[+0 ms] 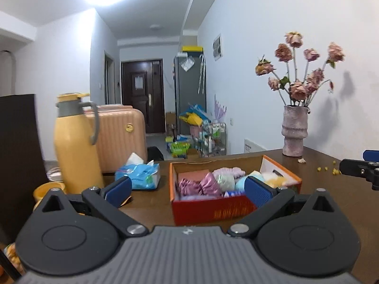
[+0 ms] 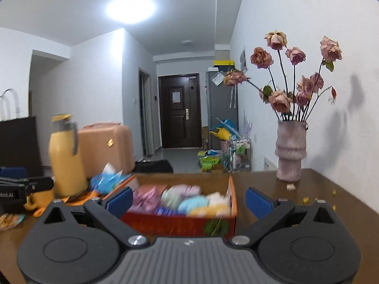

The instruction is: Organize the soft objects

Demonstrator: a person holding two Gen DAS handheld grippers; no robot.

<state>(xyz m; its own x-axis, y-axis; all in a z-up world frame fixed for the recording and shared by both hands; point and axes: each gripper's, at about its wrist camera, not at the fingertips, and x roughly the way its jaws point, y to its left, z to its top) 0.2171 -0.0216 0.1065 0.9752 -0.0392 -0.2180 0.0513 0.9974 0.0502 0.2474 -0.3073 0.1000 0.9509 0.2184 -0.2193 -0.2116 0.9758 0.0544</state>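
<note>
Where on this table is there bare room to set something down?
Bare brown wooden table lies between the orange cardboard box and the pink ribbed vase, apart from a few yellow crumbs. Crowded: the side with the yellow thermos and blue tissue pack.

From my end the dark brown wooden table point(image 1: 151, 203) looks smooth with a slight sheen. The orange-red cardboard box point(image 1: 213, 209) is matt, stuffed with a shiny pink satin cloth piece point(image 1: 206, 185) and fluffy pastel bits. The rough, grainy pinkish ceramic vase point(image 2: 290, 151) looks dull.
</note>
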